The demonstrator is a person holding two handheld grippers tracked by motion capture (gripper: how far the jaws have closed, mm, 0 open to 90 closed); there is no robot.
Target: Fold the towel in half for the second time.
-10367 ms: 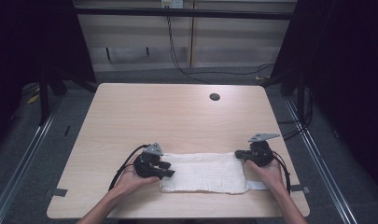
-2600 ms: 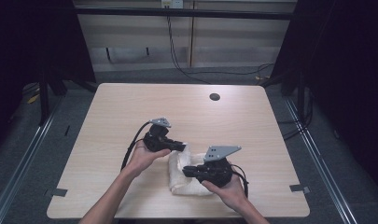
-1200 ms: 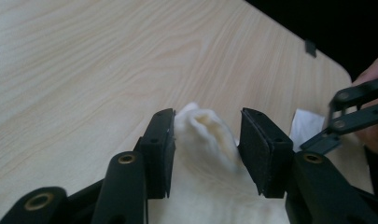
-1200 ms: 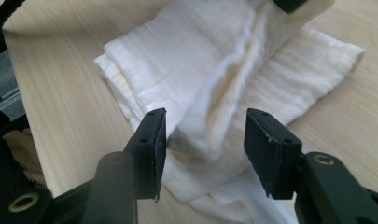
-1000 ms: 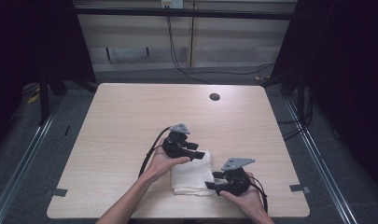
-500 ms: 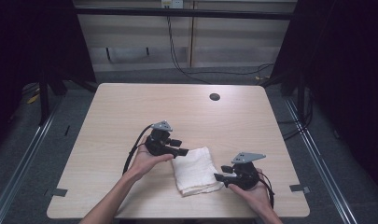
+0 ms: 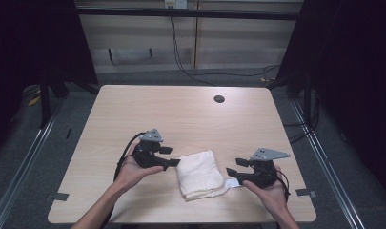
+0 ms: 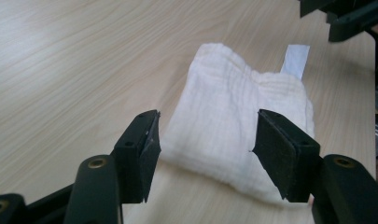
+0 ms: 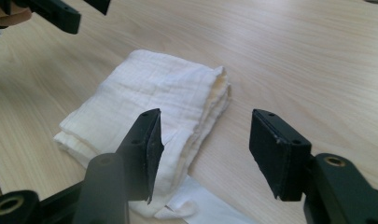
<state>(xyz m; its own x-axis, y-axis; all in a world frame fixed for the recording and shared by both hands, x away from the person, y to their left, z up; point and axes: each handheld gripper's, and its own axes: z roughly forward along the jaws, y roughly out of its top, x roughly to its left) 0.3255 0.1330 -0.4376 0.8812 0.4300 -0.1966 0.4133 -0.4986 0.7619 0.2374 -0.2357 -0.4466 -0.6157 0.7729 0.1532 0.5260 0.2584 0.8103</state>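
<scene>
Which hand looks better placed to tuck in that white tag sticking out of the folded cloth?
Probably the right: the right gripper hovers open beside the tag, across the cloth from the left gripper.

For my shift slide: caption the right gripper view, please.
Open right tool poised above the folded white cloth on the wooden table, nothing gripped.
</scene>
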